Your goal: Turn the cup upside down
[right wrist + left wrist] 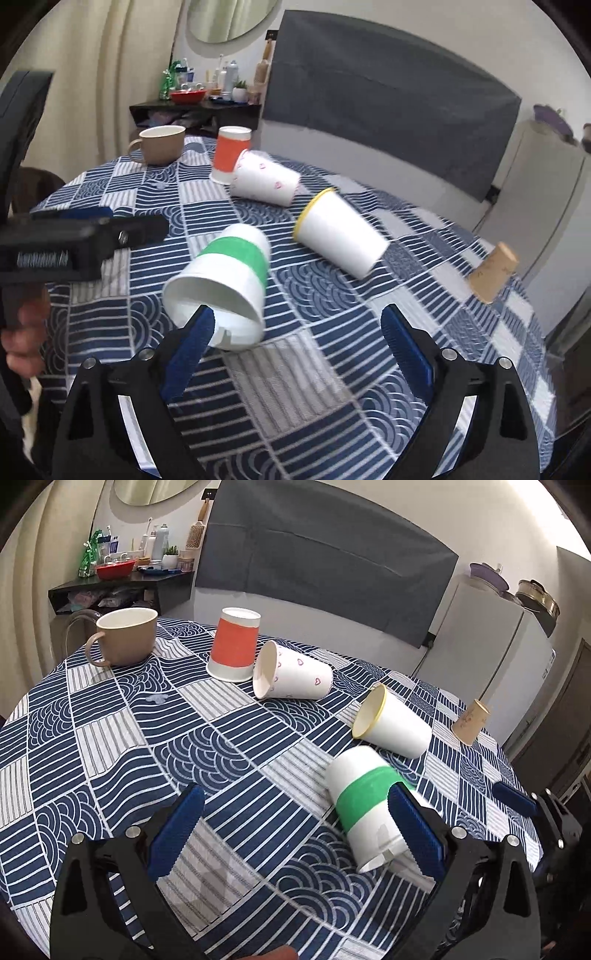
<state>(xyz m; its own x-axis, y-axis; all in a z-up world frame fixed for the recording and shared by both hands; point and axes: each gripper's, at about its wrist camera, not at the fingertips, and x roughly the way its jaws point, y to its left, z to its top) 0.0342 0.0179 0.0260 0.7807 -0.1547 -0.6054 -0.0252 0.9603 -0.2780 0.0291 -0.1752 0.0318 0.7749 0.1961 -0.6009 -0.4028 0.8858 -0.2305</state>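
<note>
A white paper cup with a green band (364,805) lies on its side on the patterned tablecloth, mouth toward me; it also shows in the right wrist view (229,273). My left gripper (295,830) is open, its right finger (417,830) beside the cup. My right gripper (295,350) is open and empty, its left finger (188,350) just in front of the cup's rim. A yellow-rimmed white cup (391,722) (340,232) and a heart-print cup (291,674) (264,177) also lie on their sides.
An orange-banded cup (234,646) and a small tan cup (471,722) stand upside down. A brown mug (123,637) stands upright at the far left. The right gripper shows at the left view's edge (517,801); the left gripper shows in the right view (74,236).
</note>
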